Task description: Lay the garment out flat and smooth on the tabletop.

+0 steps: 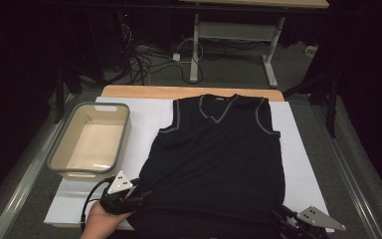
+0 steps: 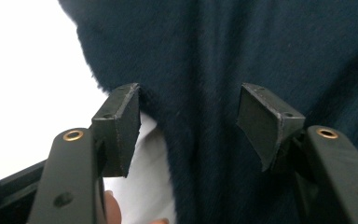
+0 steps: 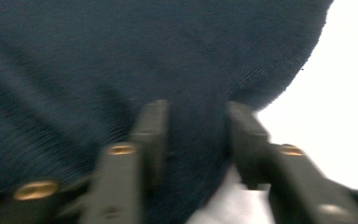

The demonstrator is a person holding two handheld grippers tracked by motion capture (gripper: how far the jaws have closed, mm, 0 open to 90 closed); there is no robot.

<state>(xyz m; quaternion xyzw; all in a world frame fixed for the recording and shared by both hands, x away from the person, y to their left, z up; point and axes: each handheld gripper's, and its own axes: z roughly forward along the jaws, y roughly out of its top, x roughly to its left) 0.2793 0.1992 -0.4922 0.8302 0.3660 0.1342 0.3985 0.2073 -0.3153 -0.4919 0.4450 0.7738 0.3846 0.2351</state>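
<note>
A dark navy sleeveless V-neck vest lies flat, neck away from me, on a white sheet. My left gripper is at the vest's near left hem corner. In the left gripper view it stands open, with a fold of the vest running up between its jaws and touching neither pad. My right gripper is at the near right hem corner. The right gripper view is blurred; there the right gripper has its jaws close together with the bunched vest filling the gap.
A grey-rimmed beige basin stands empty on the left of the sheet, beside the vest. The wooden table edge runs behind the vest. Beyond it are floor cables and another desk's legs.
</note>
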